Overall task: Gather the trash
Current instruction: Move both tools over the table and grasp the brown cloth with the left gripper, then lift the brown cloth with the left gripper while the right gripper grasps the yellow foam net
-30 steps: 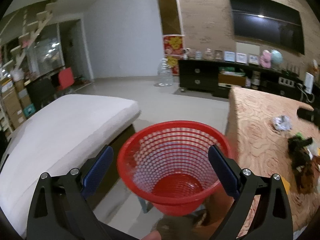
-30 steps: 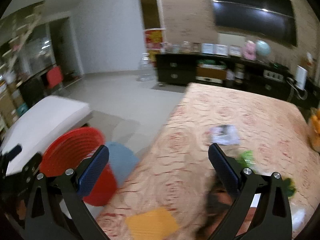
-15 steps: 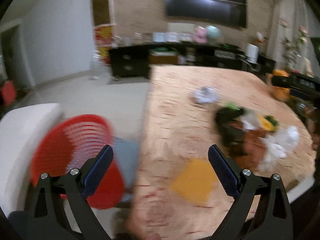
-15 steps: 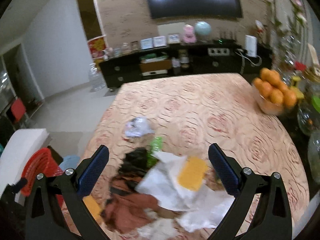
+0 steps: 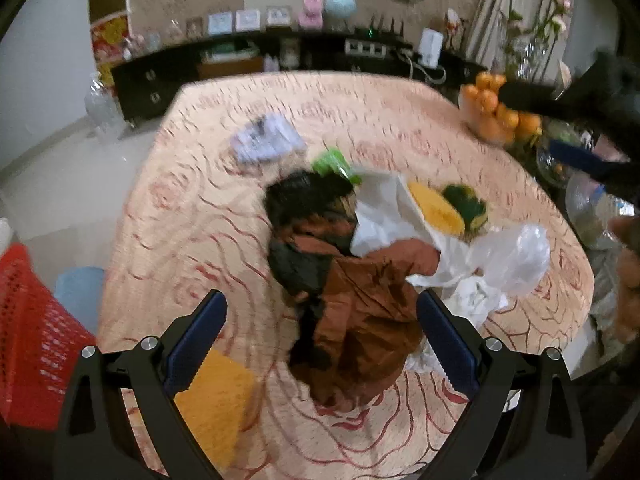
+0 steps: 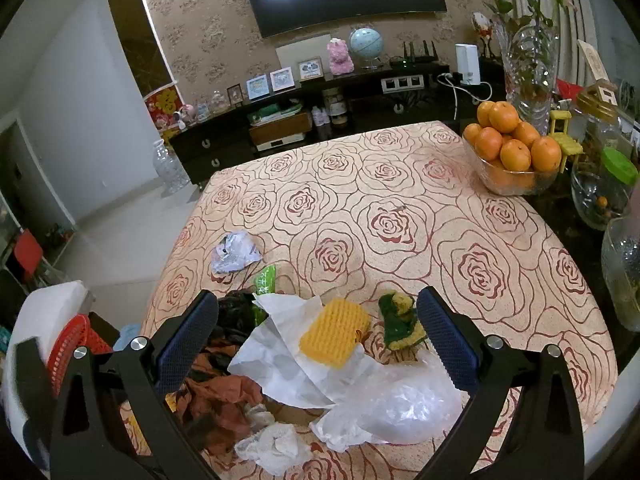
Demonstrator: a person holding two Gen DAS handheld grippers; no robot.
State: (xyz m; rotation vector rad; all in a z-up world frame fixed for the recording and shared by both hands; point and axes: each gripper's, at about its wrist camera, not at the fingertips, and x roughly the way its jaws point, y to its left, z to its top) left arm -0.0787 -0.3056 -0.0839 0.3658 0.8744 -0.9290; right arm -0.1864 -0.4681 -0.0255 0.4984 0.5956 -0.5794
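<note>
A heap of trash lies on the rose-patterned table [image 6: 400, 216]: brown crumpled paper [image 5: 368, 312] [image 6: 224, 404], black wrapping [image 5: 304, 204], white paper [image 6: 280, 352], a clear plastic bag [image 6: 404, 404] [image 5: 516, 256], a yellow sponge [image 6: 334, 332] [image 5: 434, 208] and a green-yellow scourer [image 6: 400, 320]. A crumpled white wrapper [image 6: 234, 252] [image 5: 266, 142] sits apart, farther back. My left gripper [image 5: 322, 334] hovers open over the brown paper. My right gripper [image 6: 318, 338] is open above the white paper and sponge. The red mesh basket [image 5: 32, 344] [image 6: 70, 350] stands off the table's left edge.
A flat yellow sponge [image 5: 212, 404] lies at the near table edge. A glass bowl of oranges [image 6: 512, 160], glass jars [image 6: 600, 192] and a vase [image 6: 528, 68] crowd the right side. A blue stool [image 5: 78, 292] and a white mattress [image 6: 44, 312] sit left of the table.
Both grippers swung right from the red basket to above the trash heap on the table. The basket, once centred in the left wrist view, now sits at its left edge.
</note>
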